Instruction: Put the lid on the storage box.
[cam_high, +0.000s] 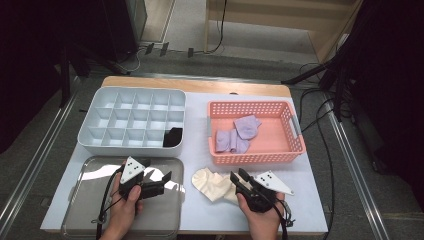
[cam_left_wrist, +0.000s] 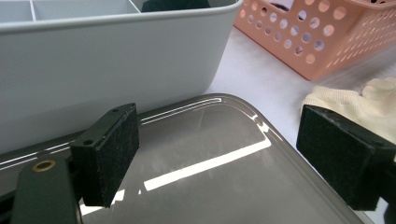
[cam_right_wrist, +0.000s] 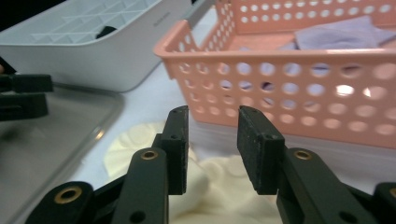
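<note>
the right claw (cam_high: 239, 178) hides part of the cream sock (cam_high: 212, 183) beneath it.

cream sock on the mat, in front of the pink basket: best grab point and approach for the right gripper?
Probably the bunched fold at the near right of the cream sock, right ahead of the right gripper, whose open jaws have just been widening with nothing between them. It lies flat and limp, so come from above, jaws straddling that raised fold. The left end lies close beside the metal tray.
</note>
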